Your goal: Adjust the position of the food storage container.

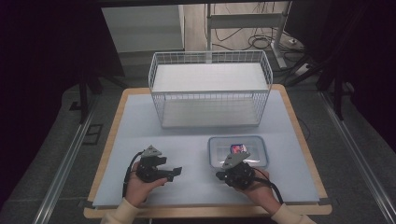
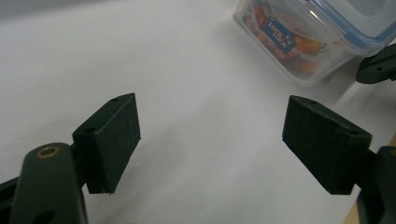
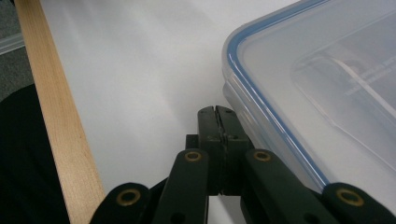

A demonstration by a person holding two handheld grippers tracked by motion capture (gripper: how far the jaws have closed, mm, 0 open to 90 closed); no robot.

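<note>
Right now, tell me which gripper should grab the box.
Likely left: the left gripper is open, facing the box. The right gripper is nearer but shut.

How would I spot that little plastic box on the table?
Find the big white wire basket at the table's far side. In front of it, toward the right, lies a clear lidded container, the one thing with a blue rim and something red inside.
</note>
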